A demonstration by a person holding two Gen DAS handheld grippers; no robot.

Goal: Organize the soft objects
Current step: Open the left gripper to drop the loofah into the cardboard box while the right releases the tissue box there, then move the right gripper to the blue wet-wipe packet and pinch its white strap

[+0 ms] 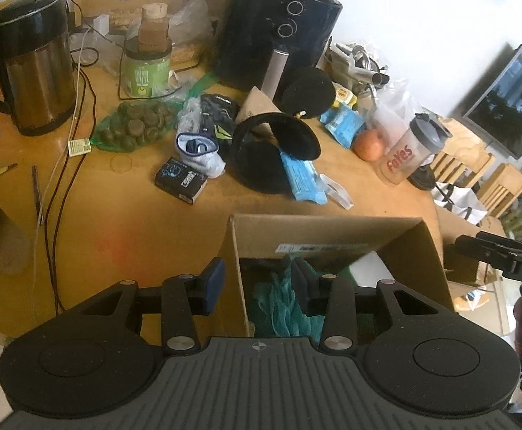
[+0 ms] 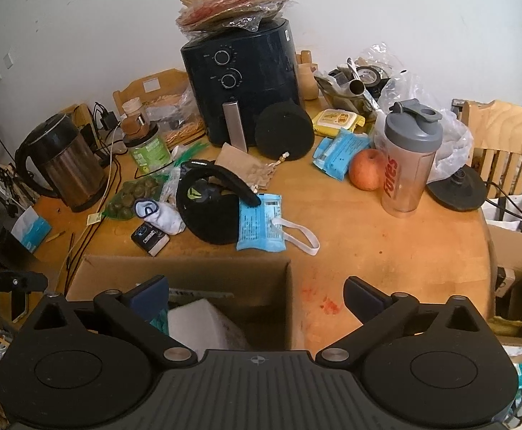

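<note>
- Here, the left gripper [image 1: 257, 283] hovers open over the cardboard box [image 1: 332, 236], a teal soft thing [image 1: 278, 308] inside it.
- The right gripper [image 2: 257, 297] gapes empty; the white sock [image 2: 164, 216] waits at eleven o'clock on the table [image 2: 386, 251].

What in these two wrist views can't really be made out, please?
- Cardboard box contents: in both views the grippers cover the lower part; only teal fabric and something white show.
- Left gripper underside: hidden by its own body.
- Small print on the blue packet: too small, both views.
- Floor boxes at the right edge, right wrist view: cut off.
</note>
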